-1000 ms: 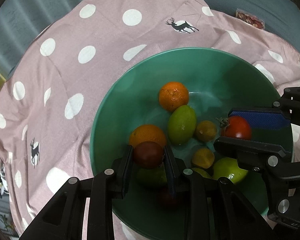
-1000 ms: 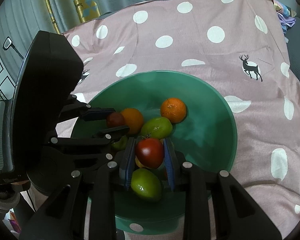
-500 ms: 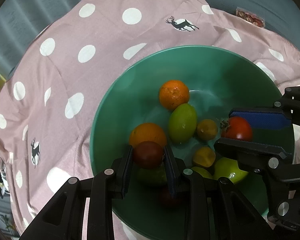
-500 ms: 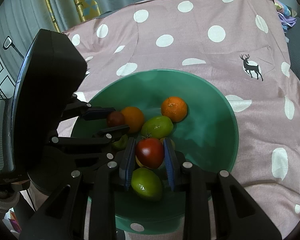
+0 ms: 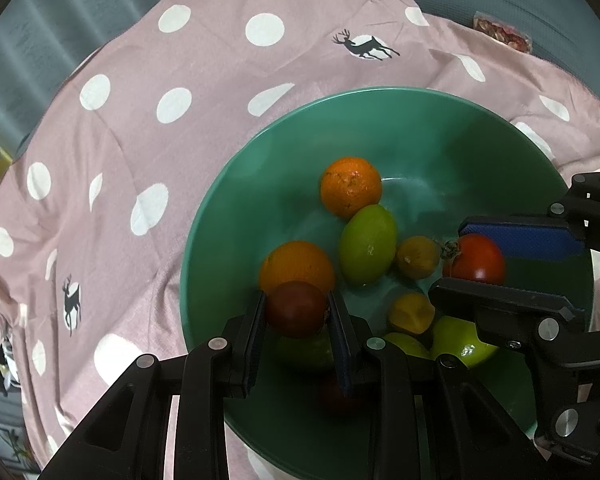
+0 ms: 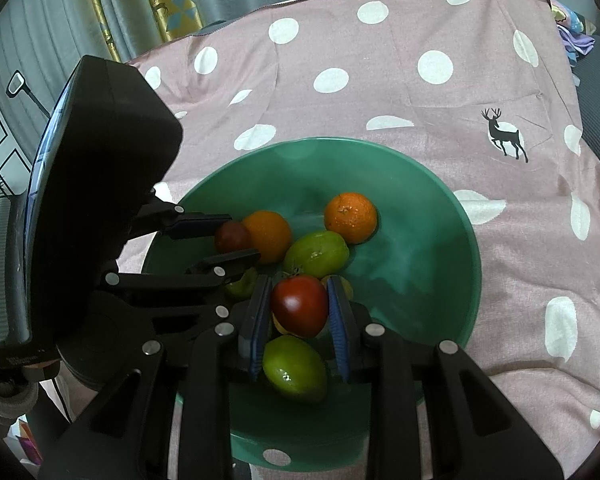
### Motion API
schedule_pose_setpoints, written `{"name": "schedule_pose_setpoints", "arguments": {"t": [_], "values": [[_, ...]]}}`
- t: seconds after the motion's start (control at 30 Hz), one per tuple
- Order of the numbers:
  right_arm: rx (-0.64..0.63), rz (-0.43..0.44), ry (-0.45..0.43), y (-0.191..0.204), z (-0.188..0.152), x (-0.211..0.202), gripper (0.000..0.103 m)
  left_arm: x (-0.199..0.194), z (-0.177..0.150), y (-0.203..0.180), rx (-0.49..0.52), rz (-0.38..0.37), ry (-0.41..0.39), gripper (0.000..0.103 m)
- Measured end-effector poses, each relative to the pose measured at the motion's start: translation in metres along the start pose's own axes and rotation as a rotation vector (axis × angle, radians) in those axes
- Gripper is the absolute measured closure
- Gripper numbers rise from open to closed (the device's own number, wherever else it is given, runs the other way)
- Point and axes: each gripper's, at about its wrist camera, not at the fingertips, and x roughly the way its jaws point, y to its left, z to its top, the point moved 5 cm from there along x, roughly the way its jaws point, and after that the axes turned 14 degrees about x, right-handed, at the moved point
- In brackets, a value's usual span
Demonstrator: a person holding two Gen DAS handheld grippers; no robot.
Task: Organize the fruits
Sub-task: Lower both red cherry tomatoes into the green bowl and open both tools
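A wide green bowl [image 5: 236, 200] [image 6: 440, 216] on a pink dotted cloth holds two oranges [image 5: 350, 190] [image 5: 296, 262], green fruits [image 5: 367, 244] [image 6: 316, 254] and small yellow ones [image 5: 416, 257]. My left gripper [image 5: 296, 308] [image 6: 234, 238] is shut on a dark red plum [image 5: 295, 309] just above the near orange. My right gripper [image 6: 299, 306] [image 5: 476, 254] is shut on a red tomato [image 6: 300, 306] [image 5: 476, 258] over a green fruit [image 6: 294, 366]. Both grippers hang inside the bowl, close side by side.
The pink cloth [image 5: 160, 140] [image 6: 420, 80] with white dots and deer prints spreads around the bowl. A small packet [image 5: 500, 36] lies at the far right on grey fabric. Curtains [image 6: 168, 0] hang behind. Another dark fruit [image 5: 336, 392] lies low in the bowl under my left fingers.
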Motion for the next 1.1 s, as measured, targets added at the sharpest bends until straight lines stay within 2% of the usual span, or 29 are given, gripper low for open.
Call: {"name": "schedule_pose_setpoints", "arguments": {"t": [1.1], "values": [[-0.006,-0.02,0.01,0.0006,0.0038,0.0024,0.073,0.0031,-0.0016,0.0006,0.0,0.01,0.018,0.073]]}}
